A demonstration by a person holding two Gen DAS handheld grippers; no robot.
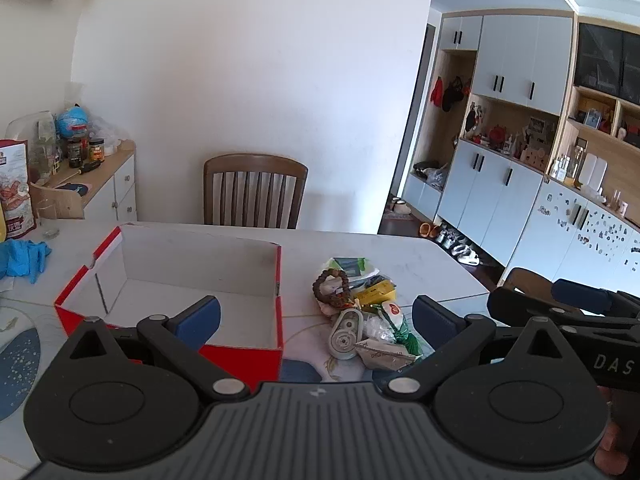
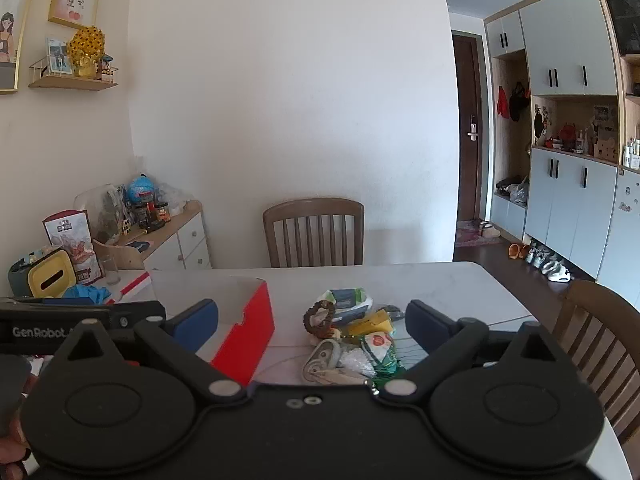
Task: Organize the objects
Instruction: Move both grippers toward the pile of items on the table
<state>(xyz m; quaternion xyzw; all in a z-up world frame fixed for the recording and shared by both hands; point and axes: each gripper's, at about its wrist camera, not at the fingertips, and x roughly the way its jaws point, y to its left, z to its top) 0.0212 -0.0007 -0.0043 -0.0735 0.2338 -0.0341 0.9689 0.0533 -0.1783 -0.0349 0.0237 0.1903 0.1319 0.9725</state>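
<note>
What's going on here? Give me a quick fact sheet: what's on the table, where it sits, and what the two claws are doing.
container: red box, open, looks empty
pile: small items beside the box, to its right
in pile: bead bracelet, yellow packet, grey tape dispenser
left gripper: open, holding nothing
right gripper: open, holding nothing
surface: white table
behind: wooden chair

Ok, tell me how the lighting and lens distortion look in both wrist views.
Left wrist view: soft daylight, no harsh glare; fisheye bends the cabinets and the wall edge into curves; the red box and the pile of small items stay sharp. Right wrist view: same even light, faint shadows on the table, the doorway bowed, corners vignetted black.
</note>
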